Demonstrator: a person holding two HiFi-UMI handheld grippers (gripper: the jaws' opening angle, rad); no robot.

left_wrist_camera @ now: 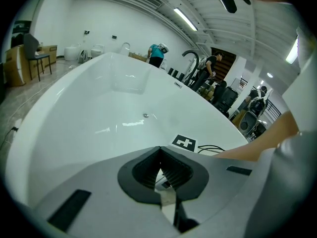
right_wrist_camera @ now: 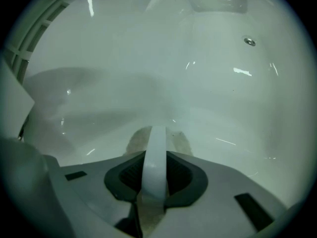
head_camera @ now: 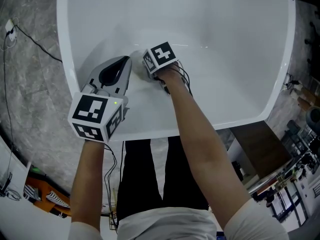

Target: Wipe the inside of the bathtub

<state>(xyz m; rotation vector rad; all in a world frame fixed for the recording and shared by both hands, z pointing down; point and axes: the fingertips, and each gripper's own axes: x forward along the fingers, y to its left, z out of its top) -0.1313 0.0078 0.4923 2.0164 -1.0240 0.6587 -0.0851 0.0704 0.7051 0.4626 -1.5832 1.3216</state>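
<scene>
The right hand-held gripper (right_wrist_camera: 154, 176) is gripping a white-handled beige scrub pad (right_wrist_camera: 181, 143) against the bathtub (right_wrist_camera: 223, 108) wall; the left hand-held gripper (left_wrist_camera: 161, 175) is hovering, jaws together.

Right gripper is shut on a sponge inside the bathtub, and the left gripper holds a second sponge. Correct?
Not quite. The left gripper holds nothing: the left gripper view shows its jaws together with nothing between them. The right gripper is indeed shut on a sponge inside the bathtub.
</scene>
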